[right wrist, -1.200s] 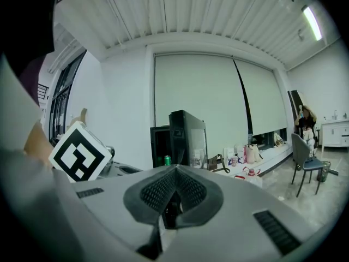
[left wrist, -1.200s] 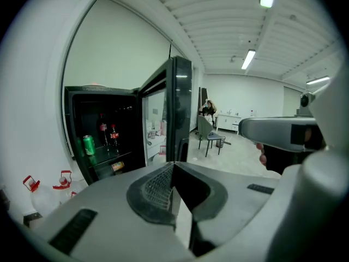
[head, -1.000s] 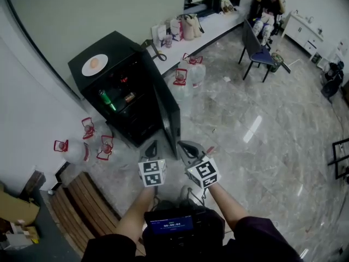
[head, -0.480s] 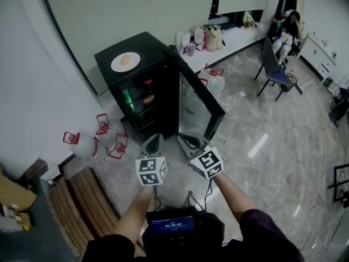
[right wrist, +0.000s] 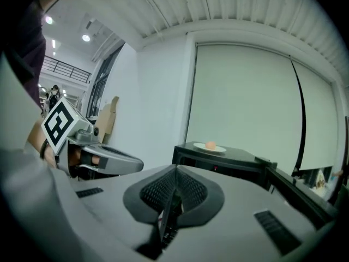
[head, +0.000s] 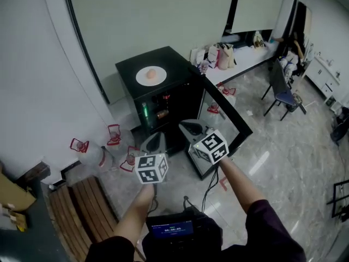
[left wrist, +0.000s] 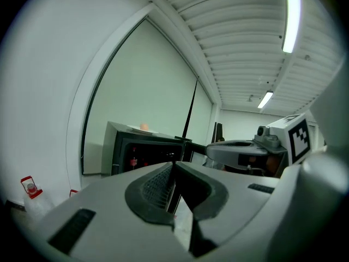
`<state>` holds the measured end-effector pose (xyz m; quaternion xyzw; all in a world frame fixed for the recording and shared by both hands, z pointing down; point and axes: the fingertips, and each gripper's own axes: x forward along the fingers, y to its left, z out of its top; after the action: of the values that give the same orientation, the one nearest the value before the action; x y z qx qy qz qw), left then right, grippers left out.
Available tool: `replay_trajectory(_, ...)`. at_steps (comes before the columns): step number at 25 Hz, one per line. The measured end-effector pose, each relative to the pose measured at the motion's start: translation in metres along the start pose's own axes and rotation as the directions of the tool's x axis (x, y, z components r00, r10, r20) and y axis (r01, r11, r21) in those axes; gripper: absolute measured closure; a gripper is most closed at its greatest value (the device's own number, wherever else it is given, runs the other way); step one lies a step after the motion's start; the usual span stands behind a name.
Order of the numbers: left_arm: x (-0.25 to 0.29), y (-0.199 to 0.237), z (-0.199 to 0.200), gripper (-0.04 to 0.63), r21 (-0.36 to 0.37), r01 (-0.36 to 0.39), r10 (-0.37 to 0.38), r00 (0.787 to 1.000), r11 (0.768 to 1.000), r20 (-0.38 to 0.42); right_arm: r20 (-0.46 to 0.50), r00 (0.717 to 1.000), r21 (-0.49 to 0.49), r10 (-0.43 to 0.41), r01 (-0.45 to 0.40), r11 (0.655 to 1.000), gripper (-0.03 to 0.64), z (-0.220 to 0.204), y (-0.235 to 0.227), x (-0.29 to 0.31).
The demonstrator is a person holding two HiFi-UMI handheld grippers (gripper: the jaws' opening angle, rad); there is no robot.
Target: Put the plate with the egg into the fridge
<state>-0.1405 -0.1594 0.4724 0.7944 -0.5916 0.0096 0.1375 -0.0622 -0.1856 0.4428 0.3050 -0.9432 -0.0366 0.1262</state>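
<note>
The plate (head: 151, 76) with the egg (head: 154, 73) sat on top of the fridge (head: 173, 60). Its door (head: 224, 115) stood open, ready for loading. The left tool (head: 154, 144) and right tool (head: 192, 129) were clenched and empty, well apart from the plate, evidently on approach.

My left gripper (left wrist: 173, 167) fills the lower half of the frame. Its two jaws stand pressed together, ribbed pads meeting in a single seam, with nothing between them. Beyond the tips stands the black fridge (left wrist: 122, 146), its door (left wrist: 197, 148) swung open to the right and a red item (left wrist: 134, 161) visible inside. On the fridge top lies the plate (left wrist: 137, 129), bearing the egg (left wrist: 144, 126). To the right, the right gripper (left wrist: 215, 149) shows side-on with its marker cube (left wrist: 297, 138). A red-handled water jug (left wrist: 30, 186) sits low at left by the white wall. Strip lights (left wrist: 292, 15) run along the slatted ceiling.
</note>
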Motion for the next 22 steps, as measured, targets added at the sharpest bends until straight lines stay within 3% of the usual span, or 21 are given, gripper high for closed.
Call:
replay_trajectory(4, 0.019, 0.027, 0.023, 0.583, 0.011, 0.004, -0.004, 1.0, 1.0, 0.008, -0.032, 0.998, -0.089, 0.048, -0.05, 0.995, 0.607, 0.029, -0.031, 0.042)
replay_trajectory(8, 0.044, 0.05, 0.052, 0.583, 0.08, 0.025, -0.027, 0.999, 0.996, 0.021, -0.116, 0.989, -0.141, 0.096, -0.112, 0.984, 0.606, 0.05, -0.076, 0.087)
replay_trajectory(10, 0.059, 0.059, 0.068, 0.583, 0.186, 0.024, -0.03, 0.999, 0.982, 0.03, -0.151, 0.982, -0.166, 0.116, -0.141, 0.976, 0.606, 0.061, -0.101, 0.11)
replay_trajectory(12, 0.074, 0.066, 0.085, 0.583, 0.347, 0.008, -0.024, 0.999, 0.938, 0.042, -0.184, 0.973, -0.181, 0.141, -0.175, 0.968, 0.606, 0.069, -0.125, 0.135)
replay_trajectory(13, 0.082, 0.069, 0.092, 0.583, 0.439, -0.001, -0.021, 0.999, 0.898, 0.045, -0.204, 0.966, -0.179, 0.158, -0.196, 0.964, 0.606, 0.071, -0.136, 0.148)
replay_trajectory(15, 0.096, 0.074, 0.102, 0.581, 0.626, -0.016, -0.01, 0.999, 0.78, 0.039, -0.249, 0.946, -0.159, 0.205, -0.249, 0.955, 0.588, 0.073, -0.153, 0.175)
replay_trajectory(18, 0.118, 0.078, 0.112, 0.581, 0.839, -0.03, 0.01, 1.0, 0.543, 0.029, -0.347, 0.898, -0.128, 0.269, -0.329, 0.935, 0.554, 0.072, -0.173, 0.212)
replay_trajectory(20, 0.13, 0.076, 0.116, 0.581, 0.924, -0.021, 0.008, 1.0, 0.381, 0.02, -0.42, 0.864, -0.127, 0.278, -0.36, 0.924, 0.545, 0.069, -0.186, 0.234)
replay_trajectory(22, 0.141, 0.075, 0.114, 0.58, 0.97, -0.002, 0.006, 1.0, 0.245, 0.0, -0.484, 0.828, -0.135, 0.283, -0.39, 0.911, 0.536, 0.067, -0.194, 0.252)
